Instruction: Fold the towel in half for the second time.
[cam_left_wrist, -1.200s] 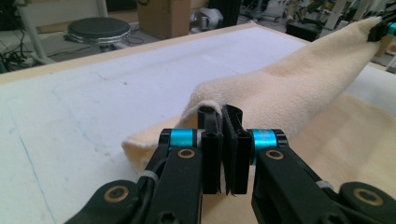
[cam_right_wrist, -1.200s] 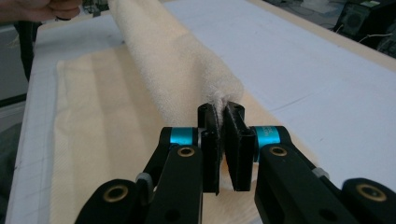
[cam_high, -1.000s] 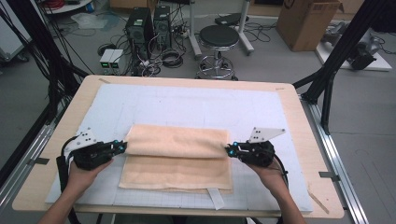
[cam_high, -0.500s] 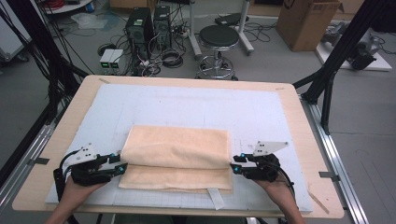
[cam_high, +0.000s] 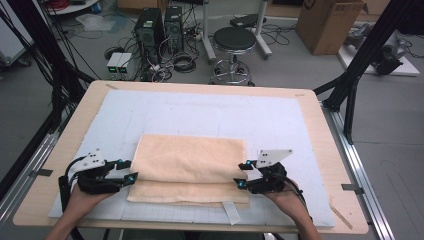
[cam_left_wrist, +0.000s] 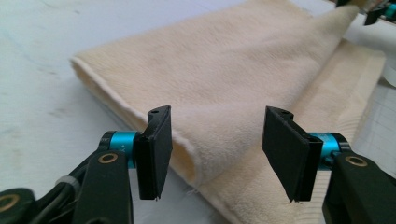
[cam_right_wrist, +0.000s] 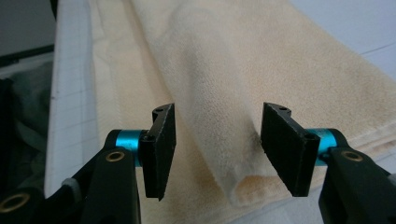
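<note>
surface: wooden table (cam_high: 320, 107) | on it: pale grid mat (cam_high: 200, 115) | on mat: folded beige towel (cam_high: 190, 160)

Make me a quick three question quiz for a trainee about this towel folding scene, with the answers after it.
1. True or false: the left gripper is clamped on the towel.
2. What lies under the towel? A) the light mat B) bare wood C) a metal tray
3. Which end of the towel does the right gripper stand at in the high view?

Key
1. False. Its jaws stand apart and have just been opening; the folded edge lies between them, unpressed.
2. A. The mat covers most of the wooden table.
3. The right end, at the folded edge. Its jaws have also just been opening, and the fold lies loose between them.
</note>
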